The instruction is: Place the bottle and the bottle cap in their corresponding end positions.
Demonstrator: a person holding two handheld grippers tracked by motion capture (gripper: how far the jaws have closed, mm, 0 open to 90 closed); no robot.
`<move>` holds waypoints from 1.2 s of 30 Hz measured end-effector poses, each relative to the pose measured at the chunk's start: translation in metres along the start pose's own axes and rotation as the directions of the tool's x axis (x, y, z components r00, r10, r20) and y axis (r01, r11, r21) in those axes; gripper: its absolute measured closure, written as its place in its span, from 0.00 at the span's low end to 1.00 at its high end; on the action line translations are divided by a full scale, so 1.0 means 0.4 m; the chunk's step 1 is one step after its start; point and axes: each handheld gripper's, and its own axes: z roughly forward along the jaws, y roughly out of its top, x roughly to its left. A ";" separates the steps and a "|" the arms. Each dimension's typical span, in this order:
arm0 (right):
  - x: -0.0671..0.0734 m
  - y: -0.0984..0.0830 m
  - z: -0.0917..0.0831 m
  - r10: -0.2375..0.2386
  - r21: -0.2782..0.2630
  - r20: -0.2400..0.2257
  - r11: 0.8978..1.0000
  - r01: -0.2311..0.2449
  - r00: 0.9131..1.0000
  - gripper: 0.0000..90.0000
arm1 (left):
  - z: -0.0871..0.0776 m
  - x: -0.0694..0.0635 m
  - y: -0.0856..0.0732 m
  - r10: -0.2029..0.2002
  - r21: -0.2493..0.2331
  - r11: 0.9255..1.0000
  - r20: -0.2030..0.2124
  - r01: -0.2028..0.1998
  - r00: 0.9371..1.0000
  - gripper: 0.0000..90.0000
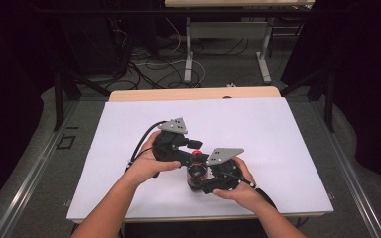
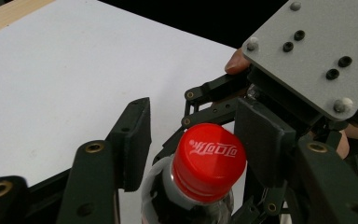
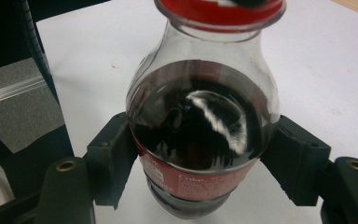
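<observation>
A clear cola bottle (image 1: 197,173) with dark drink and a red label stands on the white table top (image 1: 278,129), near its front edge. My right gripper (image 3: 204,161) is shut on the bottle's body (image 3: 200,126), one pad on each side just above the label. My left gripper (image 2: 198,140) reaches in from the left at the height of the red cap (image 2: 209,161). The cap sits between its jaws, close to the right pad (image 2: 261,140), with a gap at the left pad (image 2: 135,140). The two grippers meet at the bottle in the high view, left (image 1: 194,151) and right (image 1: 202,184).
The right gripper's grey plate (image 2: 317,51) hangs just beyond the cap. White table top extends left, right and behind the hands, with a wooden strip (image 1: 193,93) along its far edge. Another table's legs (image 1: 188,54) and loose cables stand on the floor beyond.
</observation>
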 end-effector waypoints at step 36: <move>-0.018 -0.011 0.006 0.071 -0.002 0.098 0.997 -0.071 0.993 0.33 | -0.011 -0.037 0.013 -0.208 -0.115 0.977 -0.338 0.179 0.918 0.68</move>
